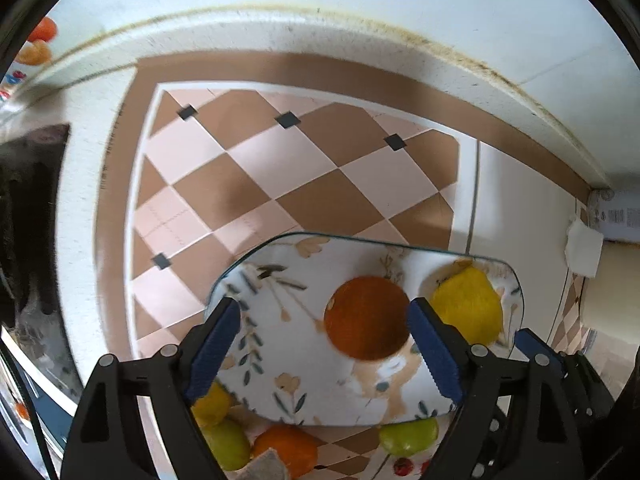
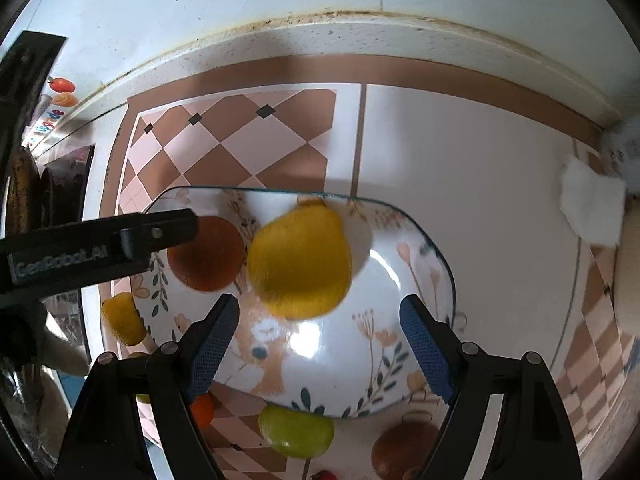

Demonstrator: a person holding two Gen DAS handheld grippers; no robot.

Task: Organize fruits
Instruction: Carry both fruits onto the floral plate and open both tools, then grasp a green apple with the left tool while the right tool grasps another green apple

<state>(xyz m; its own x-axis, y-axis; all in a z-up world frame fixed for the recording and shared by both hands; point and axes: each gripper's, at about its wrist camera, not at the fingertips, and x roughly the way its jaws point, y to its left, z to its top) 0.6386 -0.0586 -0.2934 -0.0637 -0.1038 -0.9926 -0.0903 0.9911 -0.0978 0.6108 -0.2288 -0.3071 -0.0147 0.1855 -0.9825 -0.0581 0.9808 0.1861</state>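
A floral white plate (image 1: pixel 304 360) (image 2: pixel 400 280) lies on the counter. On it are an orange (image 1: pixel 366 318) (image 2: pixel 206 256) and a yellow lemon (image 1: pixel 468 306) (image 2: pixel 300 262). My left gripper (image 1: pixel 326 350) is open above the plate, the orange near its right finger. It shows from the side in the right wrist view (image 2: pixel 176 226). My right gripper (image 2: pixel 320 350) is open and empty above the plate, just in front of the lemon. Loose fruit lies by the plate's near edge: a green fruit (image 1: pixel 408 436) (image 2: pixel 296 432), an orange one (image 1: pixel 286 450), yellow ones (image 1: pixel 212 402) (image 2: pixel 122 318).
The counter carries a checkered tile mat (image 1: pixel 260 168) and ends at a white wall. A brown round fruit (image 2: pixel 404 448) and a small red fruit (image 1: pixel 402 466) lie near the front. A white cloth (image 2: pixel 592 208) sits at the right. Dark items stand at the left.
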